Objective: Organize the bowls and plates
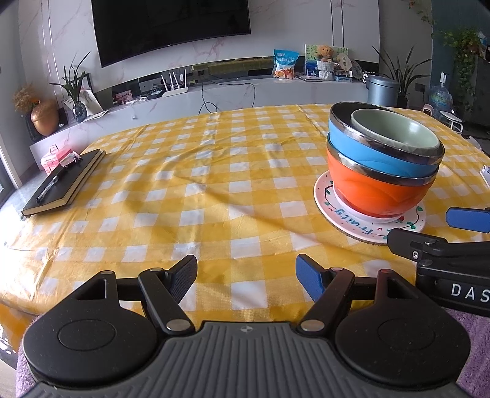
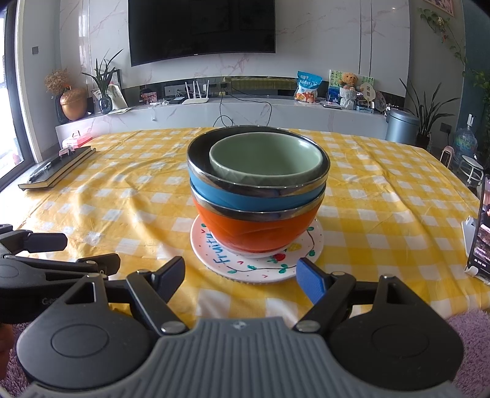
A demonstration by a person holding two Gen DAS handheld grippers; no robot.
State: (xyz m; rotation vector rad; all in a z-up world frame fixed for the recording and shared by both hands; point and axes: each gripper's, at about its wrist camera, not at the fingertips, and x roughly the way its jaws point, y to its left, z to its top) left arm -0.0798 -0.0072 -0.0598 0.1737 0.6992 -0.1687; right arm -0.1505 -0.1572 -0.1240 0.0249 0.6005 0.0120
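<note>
Left gripper (image 1: 246, 277): jaws spread wide, nothing between them, held above the near edge of the table (image 1: 214, 189). It points at bare yellow-checked cloth, well left of the stack.

Right gripper (image 2: 242, 277): jaws spread wide, nothing between them. It sits just short of the plate (image 2: 257, 271) and faces the stack head-on. Neither pad touches the plate. In the left wrist view the right gripper's fingers enter from the right edge, beside the plate rim.

Stack, bottom to top:
- Plate, white, with painted lettering and fruit, flat on the cloth.
- Orange bowl (image 2: 254, 228), standing on the plate centre.
- Blue bowl (image 2: 245, 197), nested in the orange bowl, tilted slightly; both have metal rims.
- Green bowl (image 2: 266, 159), smallest, seated inside the blue bowl.

A phone (image 2: 482, 226) stands on a holder at the right table edge. A black notebook (image 1: 65, 180) with a pen on top lies at the far left of the table, well apart from the stack.

Beyond the table: a low counter and a wall-mounted TV (image 2: 200, 29).
</note>
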